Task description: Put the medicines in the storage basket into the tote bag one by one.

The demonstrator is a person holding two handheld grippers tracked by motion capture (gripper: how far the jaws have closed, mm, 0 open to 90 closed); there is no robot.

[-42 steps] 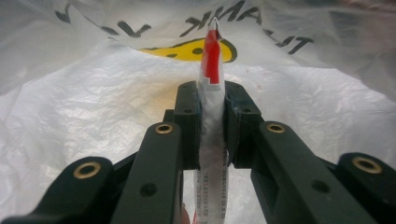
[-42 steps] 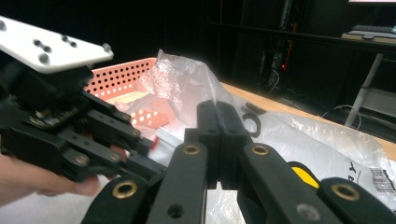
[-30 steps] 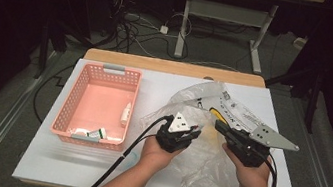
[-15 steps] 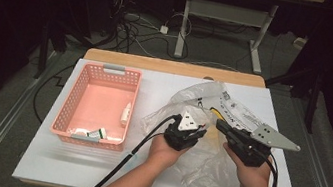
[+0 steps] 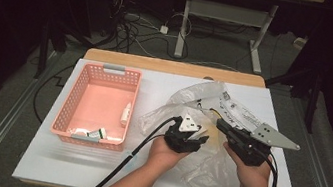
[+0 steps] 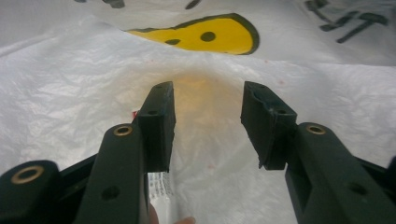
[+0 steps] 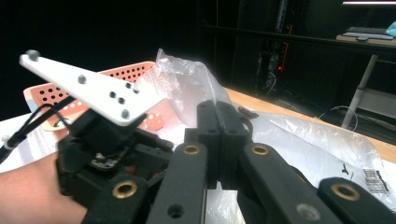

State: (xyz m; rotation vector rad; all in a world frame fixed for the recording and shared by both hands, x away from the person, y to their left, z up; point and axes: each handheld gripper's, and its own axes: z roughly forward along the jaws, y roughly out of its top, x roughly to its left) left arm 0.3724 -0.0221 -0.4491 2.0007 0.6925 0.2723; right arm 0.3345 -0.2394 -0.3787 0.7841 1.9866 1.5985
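A crumpled clear plastic bag with black print and a yellow mark lies on the white table. My left gripper hovers over the bag's middle. Its jaws have just been opening, and in the left gripper view they stand apart with only the film lying beyond them. My right gripper is at the bag's raised edge. In the right gripper view its jaws are pressed together, and the film rises from their tips.
A pink basket stands at the left of the table with a small white tube and another small packet inside. Cables trail off the table's front edge. A wooden strip runs along the far side.
The left gripper has edged slightly toward the right gripper over the bag, and its jaws look wider apart. The right gripper has stayed put.
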